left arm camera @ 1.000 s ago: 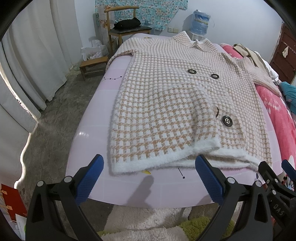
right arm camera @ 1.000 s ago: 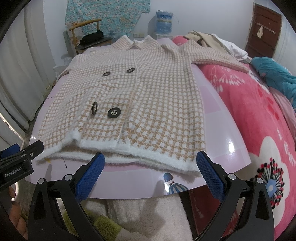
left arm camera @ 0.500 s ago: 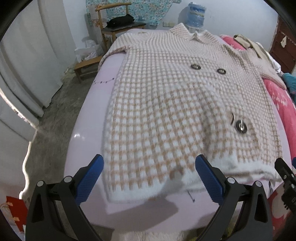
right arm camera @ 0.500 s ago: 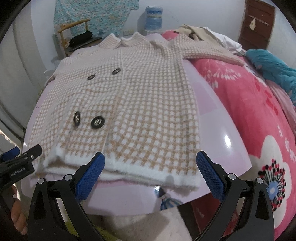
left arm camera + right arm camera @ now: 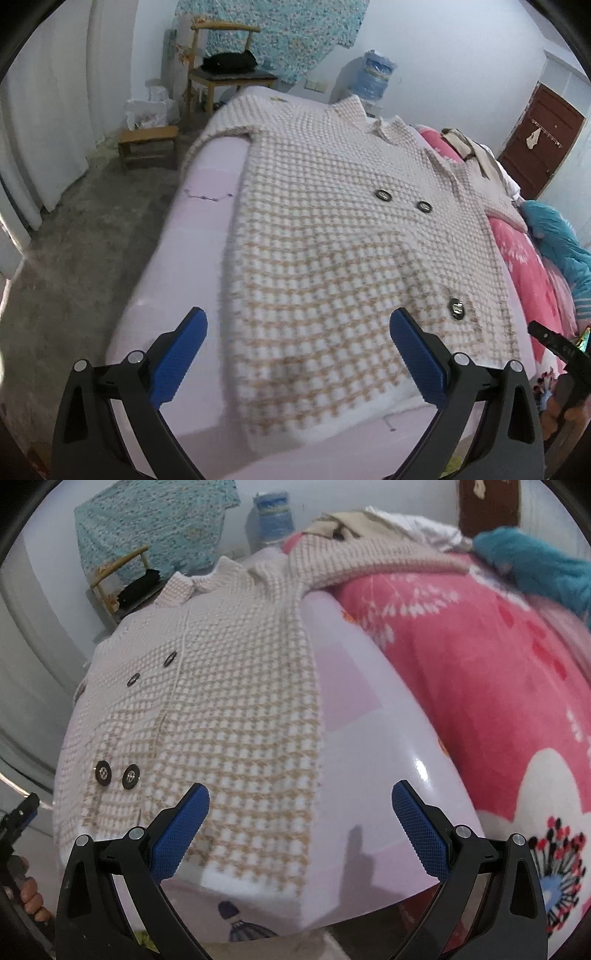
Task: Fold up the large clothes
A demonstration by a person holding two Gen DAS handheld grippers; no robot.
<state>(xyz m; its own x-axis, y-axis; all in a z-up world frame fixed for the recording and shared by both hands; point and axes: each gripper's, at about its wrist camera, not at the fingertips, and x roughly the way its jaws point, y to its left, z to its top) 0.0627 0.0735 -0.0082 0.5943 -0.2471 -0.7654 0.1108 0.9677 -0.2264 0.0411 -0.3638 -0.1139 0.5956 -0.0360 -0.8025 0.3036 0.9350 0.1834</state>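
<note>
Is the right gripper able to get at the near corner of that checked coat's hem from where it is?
Probably yes. The right gripper is open, and the coat hem lies flat on the lilac sheet just ahead, with nothing lying on that corner.

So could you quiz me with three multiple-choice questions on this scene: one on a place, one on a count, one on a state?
1. Where does the checked coat lie?
A. on the lilac sheet
B. on the wooden chair
C. on the floor

2. How many dark buttons show on it in the right wrist view?
A. two
B. four
C. six

3. How are the left gripper and right gripper?
A. both open
B. both shut on cloth
C. one shut

Answers: 1 A, coat spread flat on the sheet; 2 B, two pairs; 3 A, blue fingers wide apart, holding nothing.
</note>
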